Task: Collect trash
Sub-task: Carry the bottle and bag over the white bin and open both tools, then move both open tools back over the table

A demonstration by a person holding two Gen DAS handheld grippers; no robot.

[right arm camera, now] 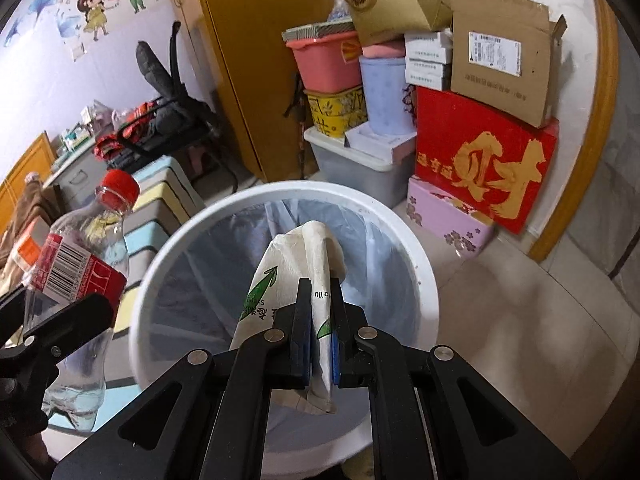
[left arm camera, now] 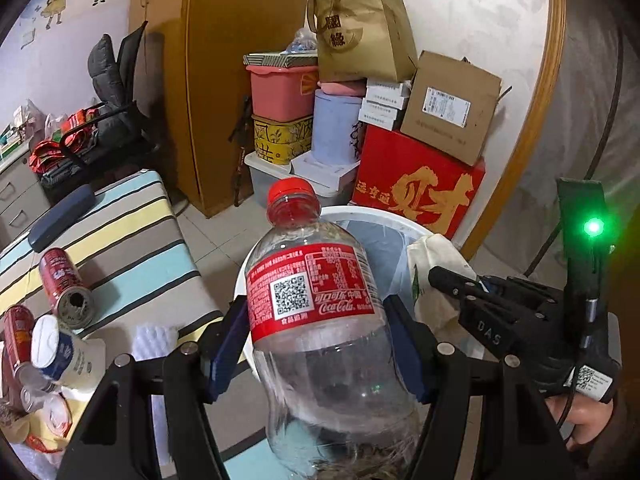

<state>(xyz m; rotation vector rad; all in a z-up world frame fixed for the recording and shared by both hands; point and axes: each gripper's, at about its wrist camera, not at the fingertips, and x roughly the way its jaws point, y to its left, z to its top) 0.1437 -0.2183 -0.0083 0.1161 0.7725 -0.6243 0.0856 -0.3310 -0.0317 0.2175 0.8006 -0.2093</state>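
Home, lived-in spare room: cartoon-children wall stickers [right arm camera: 112, 4], orange wooden wardrobe [right arm camera: 256, 60], stacked pink plastic storage tub [right arm camera: 326, 62] and red gift box with gold lettering [right arm camera: 484, 168], white tiled floor [right arm camera: 520, 300].

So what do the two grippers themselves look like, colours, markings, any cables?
Both are black plastic linkages with silver pivot bolts and blue pads on the fingers. The right gripper carries raised DAS lettering, a QR sticker, a thin black cable and a post with a glowing green light. The left gripper looks the same build.

At lower left, the striped surface [left arm camera: 132, 248] carries red cans [left arm camera: 64, 288], paper cups [left arm camera: 64, 354] and a dark case [left arm camera: 60, 218].
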